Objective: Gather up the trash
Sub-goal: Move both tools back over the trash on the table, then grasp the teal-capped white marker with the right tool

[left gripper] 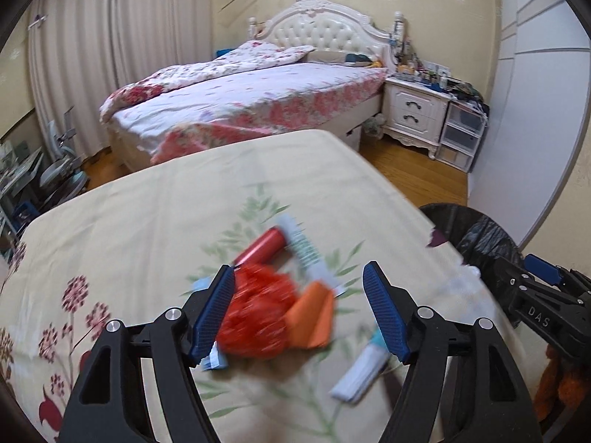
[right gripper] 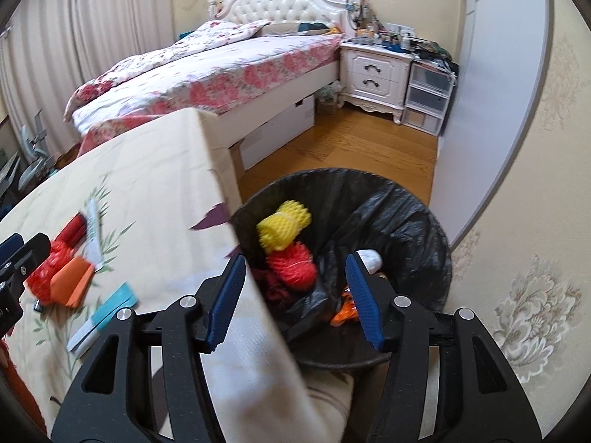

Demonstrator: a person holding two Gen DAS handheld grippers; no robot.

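- Collecting is partway done: the trash bin (right gripper: 406, 221), lined with a black bag and standing just off the right edge of the bench (left gripper: 147, 203), already holds a yellow foam net (right gripper: 283, 229), a red foam net (right gripper: 295, 265), a white wad and some orange scrap.
- Left on the bench, all well to the left of the trash bin: a red mesh net (left gripper: 255, 317), an orange wrapper (left gripper: 312, 313) touching it, a red cylinder (left gripper: 264, 245) just beyond, a white-and-teal strip (left gripper: 304, 245) beside the cylinder, and a white-and-teal packet (left gripper: 364, 369) nearer the camera.
- Judgement: several pieces remain, so roughly half the job is outstanding.
- Left tongs (left gripper: 299, 310): spread wide, hovering over the red mesh net; the left pad looks close to or brushing the net, but motion blur prevents confirming contact. Nothing gripped.
- Right tongs (right gripper: 295, 299): spread wide, straddling the bench edge beside the trash bin, holding nothing.
- Next pick is probably the red mesh net.
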